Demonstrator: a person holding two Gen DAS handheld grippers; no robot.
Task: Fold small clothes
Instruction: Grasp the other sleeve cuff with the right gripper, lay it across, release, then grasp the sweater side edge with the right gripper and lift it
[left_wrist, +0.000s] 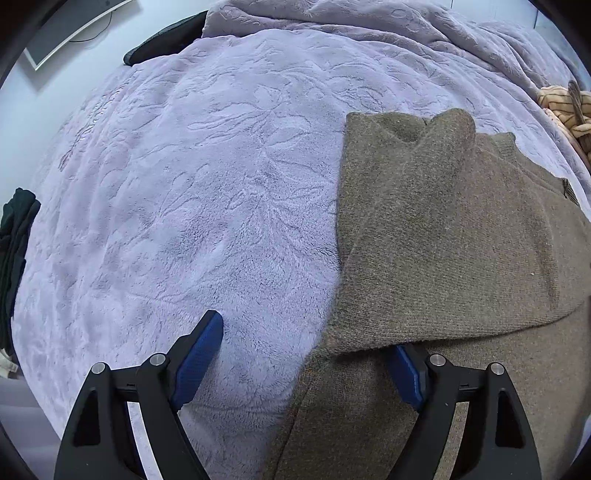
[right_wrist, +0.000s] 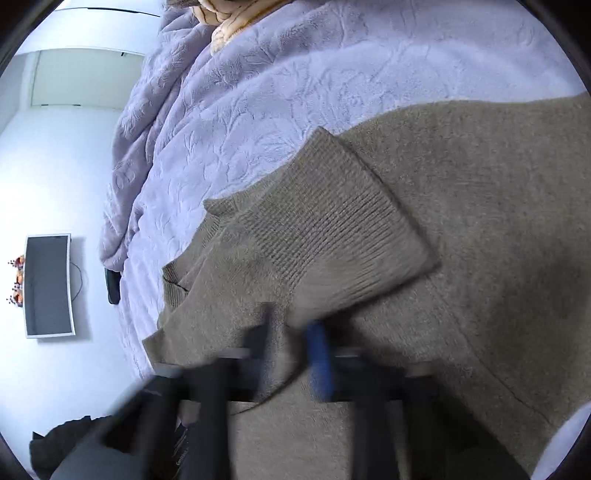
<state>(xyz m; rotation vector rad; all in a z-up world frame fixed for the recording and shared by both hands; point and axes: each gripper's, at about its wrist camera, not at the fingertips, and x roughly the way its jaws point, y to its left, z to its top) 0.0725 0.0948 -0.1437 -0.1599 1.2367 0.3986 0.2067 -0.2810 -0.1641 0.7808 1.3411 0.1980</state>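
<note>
A brown knit sweater (left_wrist: 443, 236) lies on a lilac fleece blanket (left_wrist: 184, 206), with a sleeve folded across its body. My left gripper (left_wrist: 306, 350) is open just above the sweater's left edge; its right fingertip is hidden under the folded sleeve's hem. In the right wrist view the sweater (right_wrist: 480, 206) fills the right side, its ribbed cuff (right_wrist: 340, 236) lying on top. My right gripper (right_wrist: 295, 332) is blurred, with its fingers close together around a fold of the sleeve fabric.
An orange striped garment (left_wrist: 565, 110) lies at the blanket's far right edge. Dark clothes (left_wrist: 14, 236) hang at the left edge. A dark monitor (right_wrist: 48, 284) hangs on the white wall. The bunched blanket (left_wrist: 406, 33) is piled at the back.
</note>
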